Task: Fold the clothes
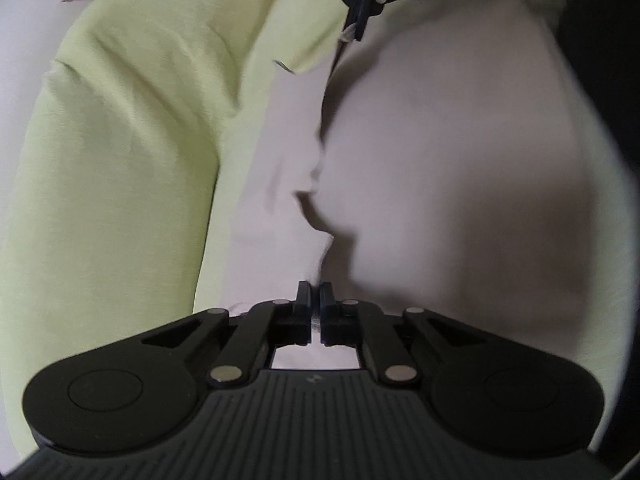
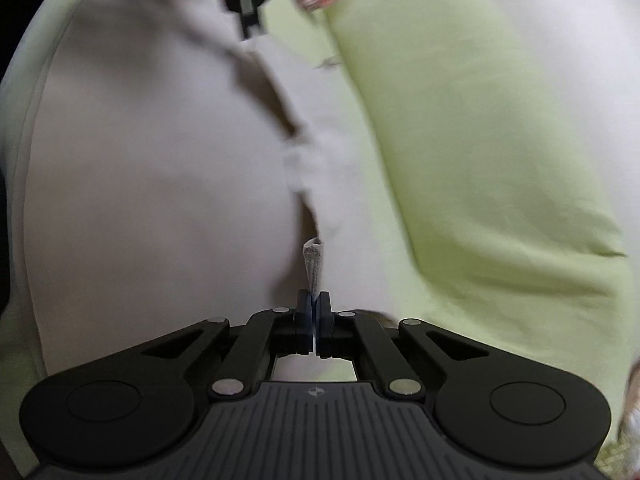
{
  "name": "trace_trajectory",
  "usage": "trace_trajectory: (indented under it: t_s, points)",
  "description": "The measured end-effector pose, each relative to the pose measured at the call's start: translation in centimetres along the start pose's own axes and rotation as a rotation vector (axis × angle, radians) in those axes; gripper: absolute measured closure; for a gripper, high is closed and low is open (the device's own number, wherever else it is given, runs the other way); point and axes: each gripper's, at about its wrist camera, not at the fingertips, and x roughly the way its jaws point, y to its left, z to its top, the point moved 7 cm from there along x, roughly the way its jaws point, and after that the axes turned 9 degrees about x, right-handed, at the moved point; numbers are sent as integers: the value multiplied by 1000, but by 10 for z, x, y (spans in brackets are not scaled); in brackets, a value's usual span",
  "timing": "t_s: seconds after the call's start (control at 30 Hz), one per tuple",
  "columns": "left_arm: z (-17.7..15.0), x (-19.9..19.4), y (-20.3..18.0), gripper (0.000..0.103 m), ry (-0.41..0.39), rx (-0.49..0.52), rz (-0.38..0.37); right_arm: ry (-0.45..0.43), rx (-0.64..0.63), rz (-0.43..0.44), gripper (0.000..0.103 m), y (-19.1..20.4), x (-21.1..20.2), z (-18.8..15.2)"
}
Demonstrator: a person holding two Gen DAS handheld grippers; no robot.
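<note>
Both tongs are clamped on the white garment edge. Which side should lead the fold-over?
Neither clearly: left tongs and right tongs both pinch the white garment along one stretched edge, facing each other over the green sheet. Likely move both together.

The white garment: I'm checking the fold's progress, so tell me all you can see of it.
The white garment looks like soft, plain, off-white cloth. It is held up, stretched between two grippers: the left gripper and the right gripper are each shut on its edge. A ribbed hem corner sticks out above the right gripper. Green fabric lies behind it. Blur hides finer detail.
</note>
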Motion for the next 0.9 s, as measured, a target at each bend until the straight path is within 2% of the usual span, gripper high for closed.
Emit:
trace_trajectory:
  t_s: [0.07,0.13,0.33,0.57,0.63,0.7,0.73,0.9]
  points:
    - [2,-11,1,99,-12,-19,-2,-2,10,-16,103,-10,-14,2]
    - [4,-25,-5,99,-19,-38,-6,16,2,7,103,-9,-26,-1]
    - [10,-46,-52,99,-13,-39,-56,55,16,105,103,31,-39,-18]
    - [5,-54,-65,97,7,-89,-37,43,126,84,103,34,-39,-14]
    - [5,-47,-68,96,18,-61,-17,75,87,83,101,50,-45,-11]
    - [5,-35,-69,92,37,-23,5,92,49,67,84,57,-36,-11]
    - [5,-31,-70,86,50,-5,13,89,53,60,81,58,-38,-13]
    - [3,-19,-84,83,64,157,32,92,60,54,80,67,-46,-16]
